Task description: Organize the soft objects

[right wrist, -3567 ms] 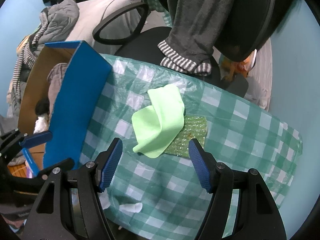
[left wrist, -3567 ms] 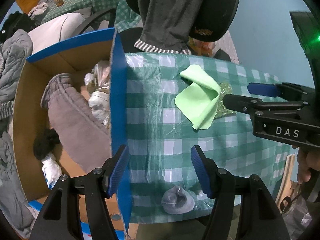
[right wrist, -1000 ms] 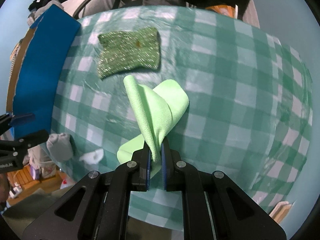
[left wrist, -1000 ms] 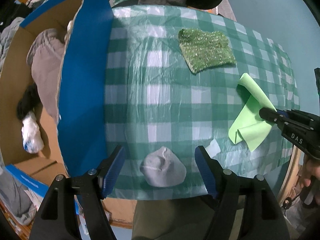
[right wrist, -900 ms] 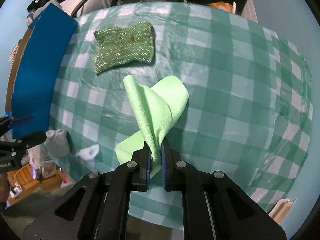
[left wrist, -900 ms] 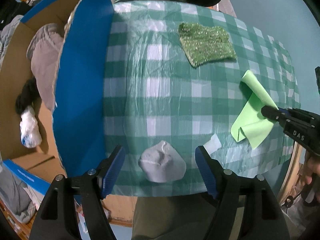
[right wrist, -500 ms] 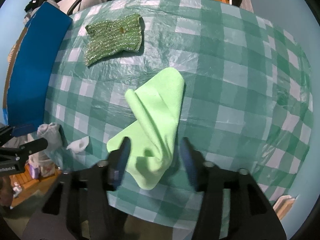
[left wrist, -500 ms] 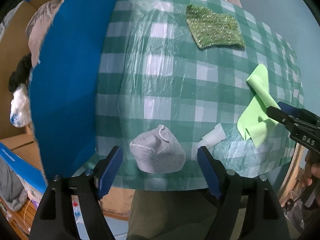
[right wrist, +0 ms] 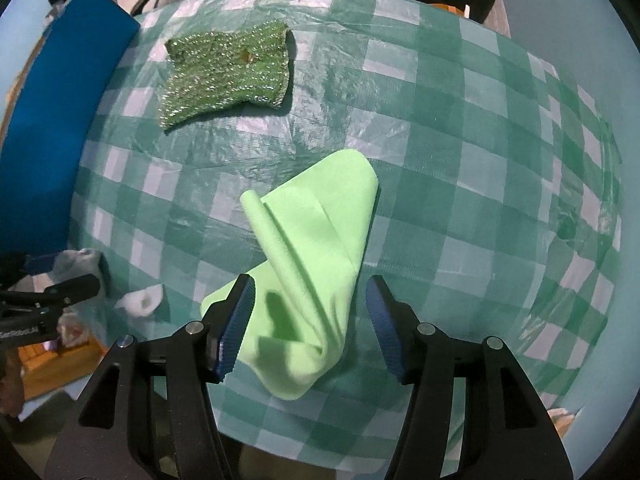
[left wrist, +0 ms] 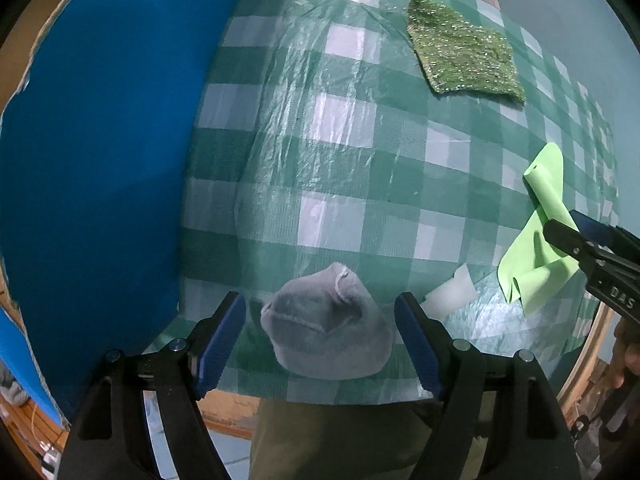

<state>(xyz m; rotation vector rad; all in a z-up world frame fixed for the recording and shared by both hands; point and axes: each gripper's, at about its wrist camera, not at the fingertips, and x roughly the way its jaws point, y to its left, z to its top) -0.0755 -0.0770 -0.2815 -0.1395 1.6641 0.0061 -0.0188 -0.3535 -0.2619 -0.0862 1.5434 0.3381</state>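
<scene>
Checked plastic sheeting covers the worktop (right wrist: 460, 128); a blue box (left wrist: 100, 140) stands at its left edge. Cloth (right wrist: 316, 256): light, limp microfibre, likely to sag; pinch its raised fold. Long axis runs from the near edge diagonally away to the right. Right gripper (right wrist: 308, 316) has just been opening; its jaws straddle the cloth without pressing. Scourer (right wrist: 224, 76): flat, springy, far left. Sock (left wrist: 326, 328): soft bundle at the near edge, no clear axis, between the spread left gripper (left wrist: 320, 332) jaws.

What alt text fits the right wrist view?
The right gripper, jaws open, hovers over a crumpled light green cloth on a green checked tablecloth. A glittery green cloth lies beyond, beside a blue box wall.
</scene>
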